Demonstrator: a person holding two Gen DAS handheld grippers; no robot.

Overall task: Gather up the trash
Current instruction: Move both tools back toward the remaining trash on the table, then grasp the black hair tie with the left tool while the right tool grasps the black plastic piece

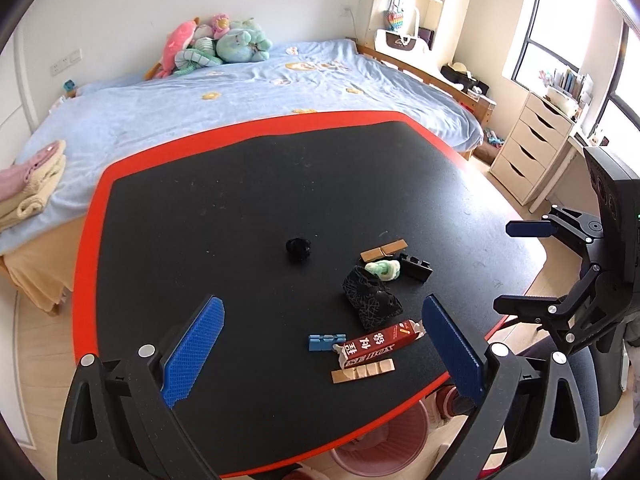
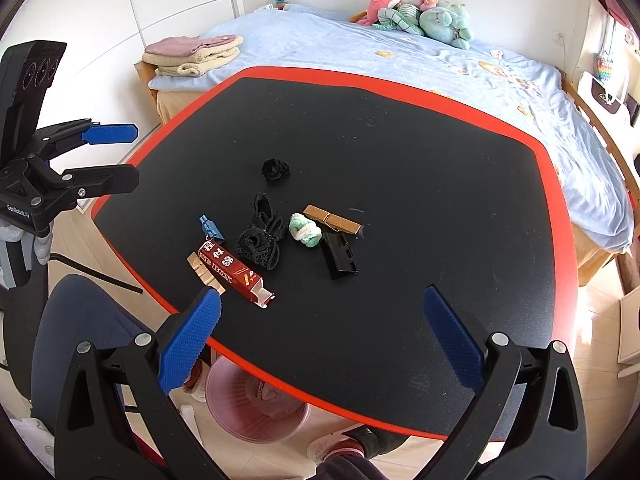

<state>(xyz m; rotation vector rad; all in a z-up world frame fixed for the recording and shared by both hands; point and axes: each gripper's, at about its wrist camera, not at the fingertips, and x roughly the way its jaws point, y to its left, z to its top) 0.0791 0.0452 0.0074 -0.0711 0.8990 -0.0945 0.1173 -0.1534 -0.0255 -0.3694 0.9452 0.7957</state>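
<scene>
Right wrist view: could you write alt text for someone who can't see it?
An open hand-held gripper with blue pads hovers over a black, red-edged table strewn with small trash: a red carton, crumpled black wrapper, green-white wad. A pink bin sits below; a second open hand-held gripper is at left, a bed behind.

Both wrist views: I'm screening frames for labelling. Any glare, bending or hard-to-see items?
Left wrist view: window blown out, table edge bowed by fisheye. Right wrist view: evenly lit, but the black wad barely stands out on the black top; corners vignetted.
</scene>
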